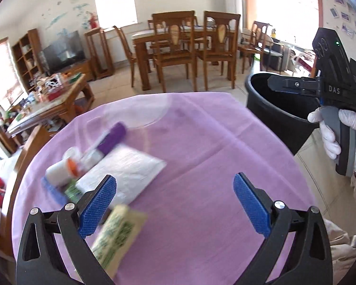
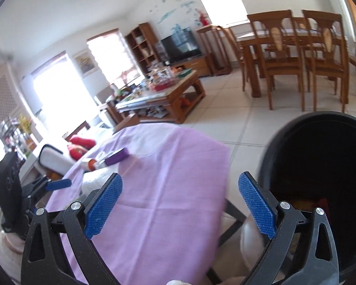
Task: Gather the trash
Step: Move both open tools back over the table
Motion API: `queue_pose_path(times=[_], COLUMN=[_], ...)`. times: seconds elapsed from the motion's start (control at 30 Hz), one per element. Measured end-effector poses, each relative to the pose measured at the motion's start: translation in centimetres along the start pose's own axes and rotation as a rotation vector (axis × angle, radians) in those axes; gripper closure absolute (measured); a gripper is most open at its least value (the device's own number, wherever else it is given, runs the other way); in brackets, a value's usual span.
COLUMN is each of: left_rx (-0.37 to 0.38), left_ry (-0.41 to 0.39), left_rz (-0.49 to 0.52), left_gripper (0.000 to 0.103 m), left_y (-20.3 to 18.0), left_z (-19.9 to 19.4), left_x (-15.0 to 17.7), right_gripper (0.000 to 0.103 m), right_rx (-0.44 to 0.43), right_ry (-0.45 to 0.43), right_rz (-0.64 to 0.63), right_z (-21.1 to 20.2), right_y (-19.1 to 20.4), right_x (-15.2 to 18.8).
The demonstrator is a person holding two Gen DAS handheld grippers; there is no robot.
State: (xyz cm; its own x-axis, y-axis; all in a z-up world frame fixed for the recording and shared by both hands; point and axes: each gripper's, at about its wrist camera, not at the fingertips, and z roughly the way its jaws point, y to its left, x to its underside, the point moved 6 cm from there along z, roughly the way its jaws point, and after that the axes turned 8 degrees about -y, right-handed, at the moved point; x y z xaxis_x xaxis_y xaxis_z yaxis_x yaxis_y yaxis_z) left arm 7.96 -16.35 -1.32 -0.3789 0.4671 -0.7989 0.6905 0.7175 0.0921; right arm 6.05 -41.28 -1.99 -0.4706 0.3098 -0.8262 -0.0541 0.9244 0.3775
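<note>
My left gripper (image 1: 175,206) stands open over the purple-clothed table (image 1: 201,154), with nothing pressed between its pads. A blurred cream and green carton (image 1: 117,235) lies just beside its left finger. Further left sits a heap of trash: a purple tube (image 1: 111,140), a white bottle with an orange cap (image 1: 61,168), a white paper sheet (image 1: 125,173). My right gripper (image 2: 185,204) is open and empty, next to the black bin (image 2: 320,166), which holds a few dim items. In the left wrist view the right gripper (image 1: 271,83) reaches over the black bin (image 1: 268,104) in a white-gloved hand (image 1: 330,140).
The bin stands on the tiled floor off the table's right edge. Beyond are a wooden dining table with chairs (image 1: 185,45), a cluttered coffee table (image 1: 52,95) and a TV stand. The left gripper's blue finger (image 2: 59,184) shows at the table's left side.
</note>
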Motion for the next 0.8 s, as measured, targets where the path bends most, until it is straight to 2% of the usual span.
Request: queue_pose_path(times=[0.07, 0.2, 0.37, 0.53, 0.7, 0.8], left_rx=[-0.041, -0.065, -0.029, -0.009, 0.004, 0.022], left_ry=[-0.023, 0.006, 0.065, 0.095, 0.114, 0.138], left_rz=[-0.021, -0.052, -0.038, 0.001, 0.001, -0.005], left_gripper=[0.005, 0.005, 0.005, 0.006, 0.012, 0.024], left_y=[2.3, 5.7, 7.8, 7.8, 7.9, 7.9], left_z=[-1.1, -2.1, -2.4, -2.0, -2.0, -1.6], left_x=[0.9, 3.1, 5.9, 7.3, 8.1, 8.5], right_gripper=[0.007, 0.007, 0.007, 0.007, 0.007, 0.007], right_rx=[-0.026, -0.091, -0.152, -0.156, -0.163, -0.150], right_ry=[0.006, 0.055, 0.156, 0.258, 0.326, 0.361], right_rz=[-0.031, -0.081, -0.173, -0.266, -0.316, -0.341], right_z=[1.0, 3.4, 6.8, 10.4, 12.8, 14.1], right_y=[2.4, 7.1, 12.5, 16.1, 18.0, 18.6], right_x=[0.2, 0.8, 2.8, 5.1, 5.9, 6.5])
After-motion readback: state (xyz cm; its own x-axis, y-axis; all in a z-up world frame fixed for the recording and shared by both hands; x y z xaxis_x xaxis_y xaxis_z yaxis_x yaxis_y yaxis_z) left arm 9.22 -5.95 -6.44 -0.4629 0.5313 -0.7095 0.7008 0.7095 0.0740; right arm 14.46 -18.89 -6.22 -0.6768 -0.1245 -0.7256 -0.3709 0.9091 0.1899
